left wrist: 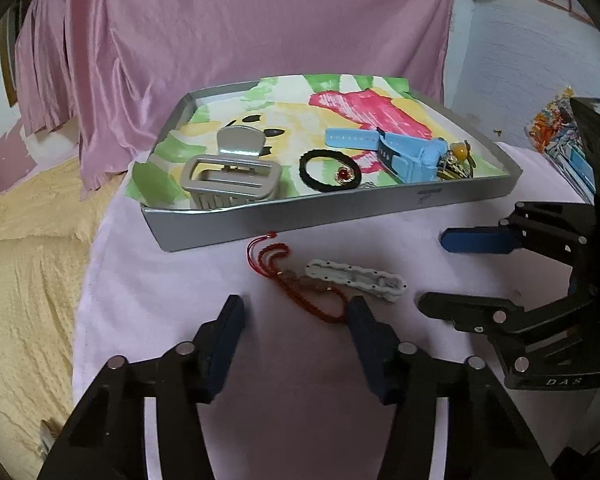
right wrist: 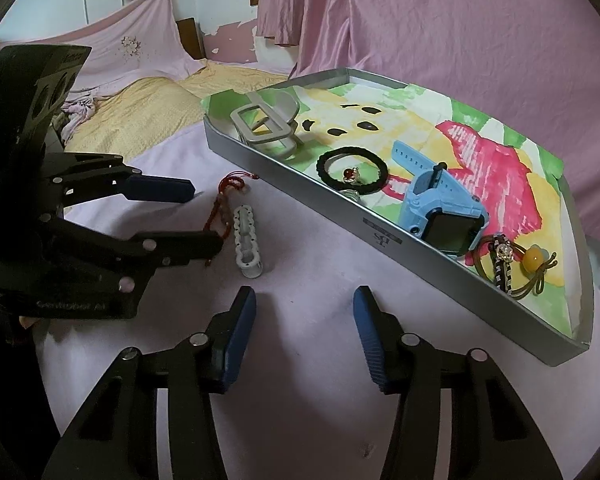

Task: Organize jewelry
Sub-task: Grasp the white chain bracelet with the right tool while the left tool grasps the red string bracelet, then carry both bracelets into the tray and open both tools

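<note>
A silver tray (left wrist: 284, 222) (right wrist: 300, 184) lined with colourful paper holds a grey hair claw (left wrist: 232, 178) (right wrist: 266, 124), a black hair tie (left wrist: 330, 170) (right wrist: 352, 168) with a red-stone ring (left wrist: 345, 176) (right wrist: 350, 175) inside it, a blue watch (left wrist: 400, 152) (right wrist: 440, 204) and a yellow-bead hair tie (left wrist: 458, 158) (right wrist: 532, 260). On the cloth before the tray lie a red cord bracelet (left wrist: 300, 284) (right wrist: 220, 208) and a white hair clip (left wrist: 354, 280) (right wrist: 247, 242). My left gripper (left wrist: 296, 324) (right wrist: 206, 220) is open, just short of the bracelet. My right gripper (right wrist: 304, 312) (left wrist: 430, 270) is open and empty.
The tray sits on a pale pink cloth-covered surface (left wrist: 172, 288). A yellow bedspread (left wrist: 24, 264) lies to the left. A pink curtain (left wrist: 240, 32) hangs behind the tray. Colourful packaging (left wrist: 556, 128) lies at the far right.
</note>
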Action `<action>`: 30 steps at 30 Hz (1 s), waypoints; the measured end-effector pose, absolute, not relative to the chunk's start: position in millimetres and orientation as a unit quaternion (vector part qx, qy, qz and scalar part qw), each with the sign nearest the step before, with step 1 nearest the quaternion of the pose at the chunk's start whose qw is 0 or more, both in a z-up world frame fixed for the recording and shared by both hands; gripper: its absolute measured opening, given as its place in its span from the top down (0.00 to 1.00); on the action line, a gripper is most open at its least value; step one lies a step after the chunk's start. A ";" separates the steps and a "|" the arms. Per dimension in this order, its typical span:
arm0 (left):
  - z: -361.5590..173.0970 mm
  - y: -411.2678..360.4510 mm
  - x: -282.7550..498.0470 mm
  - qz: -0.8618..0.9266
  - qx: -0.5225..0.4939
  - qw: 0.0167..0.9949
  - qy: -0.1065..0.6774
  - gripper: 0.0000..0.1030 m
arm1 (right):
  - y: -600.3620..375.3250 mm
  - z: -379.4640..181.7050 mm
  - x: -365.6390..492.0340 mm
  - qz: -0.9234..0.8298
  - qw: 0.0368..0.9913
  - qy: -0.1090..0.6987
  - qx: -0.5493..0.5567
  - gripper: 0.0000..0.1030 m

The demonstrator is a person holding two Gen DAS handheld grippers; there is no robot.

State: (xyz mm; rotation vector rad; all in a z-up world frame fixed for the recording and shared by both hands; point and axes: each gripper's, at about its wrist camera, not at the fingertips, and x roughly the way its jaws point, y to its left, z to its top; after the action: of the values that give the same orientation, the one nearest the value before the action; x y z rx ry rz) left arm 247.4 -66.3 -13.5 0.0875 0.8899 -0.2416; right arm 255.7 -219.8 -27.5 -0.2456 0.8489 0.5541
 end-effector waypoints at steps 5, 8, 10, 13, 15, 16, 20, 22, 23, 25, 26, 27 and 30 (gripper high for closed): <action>-13.0 -56.1 251.3 -0.109 0.032 0.897 0.428 0.73 | -210.9 -26.7 256.4 0.264 0.868 0.405 -0.116 0.56; -12.7 -46.7 254.3 -0.108 0.020 0.897 0.427 0.79 | -204.9 -26.2 257.4 0.263 0.869 0.405 -0.110 0.56; -13.0 -41.2 257.3 -0.107 0.013 0.897 0.428 0.82 | -200.3 -26.1 258.4 0.262 0.870 0.406 -0.103 0.56; -13.4 -34.5 260.2 -0.106 0.005 0.897 0.428 0.85 | -191.3 -27.1 260.6 0.255 0.871 0.408 -0.101 0.61; -13.7 -30.0 262.0 -0.108 -0.003 0.897 0.429 0.87 | -185.8 -27.3 262.3 0.247 0.873 0.409 -0.098 0.61; -13.8 -28.2 262.3 -0.109 -0.006 0.897 0.429 0.88 | -182.0 -27.2 263.7 0.244 0.874 0.410 -0.094 0.61; -14.3 -21.8 264.0 -0.114 -0.021 0.896 0.430 0.91 | -174.9 -27.6 264.6 0.226 0.879 0.412 -0.087 0.62; -14.5 -19.7 264.7 -0.116 -0.028 0.895 0.430 0.91 | -172.7 -27.4 264.4 0.219 0.881 0.412 -0.081 0.69; -14.6 -18.7 264.7 -0.117 -0.031 0.895 0.430 0.91 | -172.2 -27.7 264.0 0.217 0.882 0.411 -0.078 0.74; -14.8 -17.9 265.2 -0.117 -0.035 0.894 0.430 0.92 | -171.2 -27.8 262.9 0.214 0.883 0.412 -0.072 0.79; -14.9 -17.2 265.3 -0.118 -0.037 0.894 0.430 0.92 | -171.7 -27.8 262.4 0.213 0.883 0.412 -0.070 0.83; -15.0 -16.6 265.3 -0.118 -0.038 0.894 0.430 0.92 | -172.2 -27.9 262.1 0.211 0.884 0.413 -0.066 0.85; -15.4 -16.0 265.3 -0.118 -0.040 0.894 0.430 0.93 | -174.5 -28.1 260.8 0.208 0.884 0.414 -0.056 0.87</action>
State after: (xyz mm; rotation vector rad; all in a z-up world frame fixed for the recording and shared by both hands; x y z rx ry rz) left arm 265.3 -16.0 -15.4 -0.0821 0.8926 -0.2449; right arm 260.8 -174.5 -28.2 -0.1161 0.8617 0.4320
